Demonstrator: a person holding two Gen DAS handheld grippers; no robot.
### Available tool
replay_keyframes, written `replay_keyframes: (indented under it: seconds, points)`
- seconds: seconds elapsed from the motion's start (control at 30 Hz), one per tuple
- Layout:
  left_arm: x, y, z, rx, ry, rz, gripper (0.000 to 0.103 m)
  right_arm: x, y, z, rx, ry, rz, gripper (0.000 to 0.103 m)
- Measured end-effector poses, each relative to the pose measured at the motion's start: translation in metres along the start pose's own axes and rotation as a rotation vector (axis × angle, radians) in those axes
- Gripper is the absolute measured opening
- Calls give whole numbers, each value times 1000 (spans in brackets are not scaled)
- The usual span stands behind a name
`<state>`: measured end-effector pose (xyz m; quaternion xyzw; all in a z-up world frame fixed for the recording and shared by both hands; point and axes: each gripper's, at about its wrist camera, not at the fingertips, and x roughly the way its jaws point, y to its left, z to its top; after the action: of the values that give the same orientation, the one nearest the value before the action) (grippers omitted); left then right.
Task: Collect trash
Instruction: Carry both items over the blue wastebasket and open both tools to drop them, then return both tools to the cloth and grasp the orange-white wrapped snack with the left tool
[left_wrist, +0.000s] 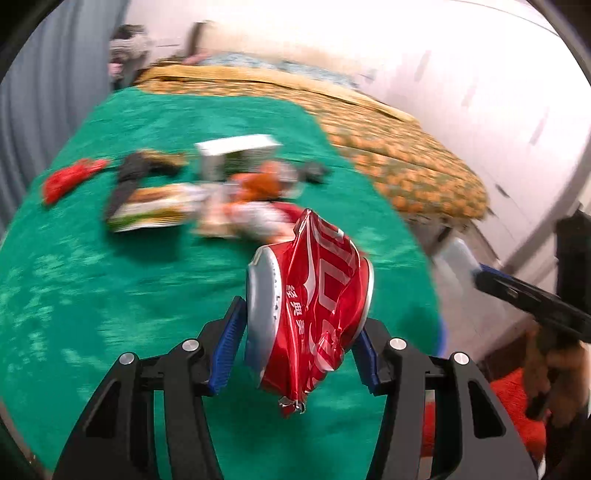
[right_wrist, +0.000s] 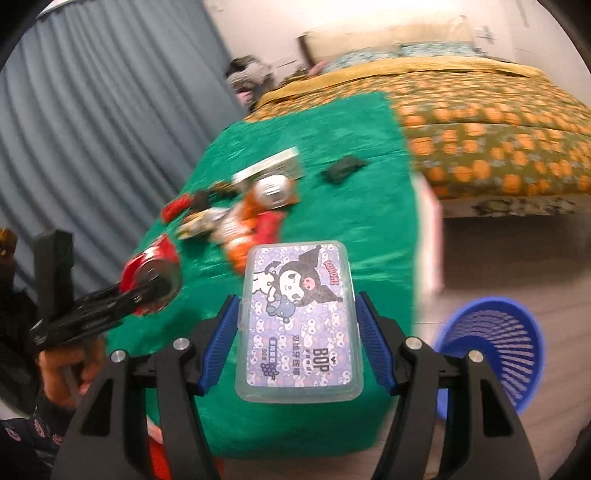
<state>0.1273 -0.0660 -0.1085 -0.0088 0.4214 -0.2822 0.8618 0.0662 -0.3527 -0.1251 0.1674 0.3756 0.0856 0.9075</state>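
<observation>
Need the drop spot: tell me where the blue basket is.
The blue basket stands on the floor at lower right of the right wrist view, beside the green-covered table, right of the right hand-held gripper.

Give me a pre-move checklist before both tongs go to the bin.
1. Left tongs gripping crushed red can: ok.
2. Right tongs gripping clear plastic box: ok.
3. Blue basket in view, upright on the floor: ok.
4. Basket mouth unobstructed: ok.
5. Both items lifted off the green cloth: ok.
6. Room left inside basket: cannot tell.
</observation>
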Motion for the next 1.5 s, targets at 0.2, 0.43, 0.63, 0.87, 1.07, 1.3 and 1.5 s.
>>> replay_keyframes:
  seconds: [0.2,0.43,0.63,0.87,1.07,1.3,1.5]
  points:
    - [42,-104,1,123,94,-161,53,-5,-87,-9,39,35,-209,62]
    - [124,-209,-6,228,221,-220,54,7,-193,-29,150,119,-297,62]
    - [215,-261,-20,280,320,-169,55,17,-263,-48,321,166,-279,62]
    - [287,-281,-38,319,367,-114,57,33,-291,-50,401,179,-257,63]
    - [317,-282,-49,339,337,-88,83,21,-305,-46,456,114,-239,83]
    - [236,-281,-42,315,157,-166,91,-14,-274,-25,358,-44,-254,88]
    - [133,-260,-39,294,0,-206,98,-41,-213,-8,128,-199,-302,98]
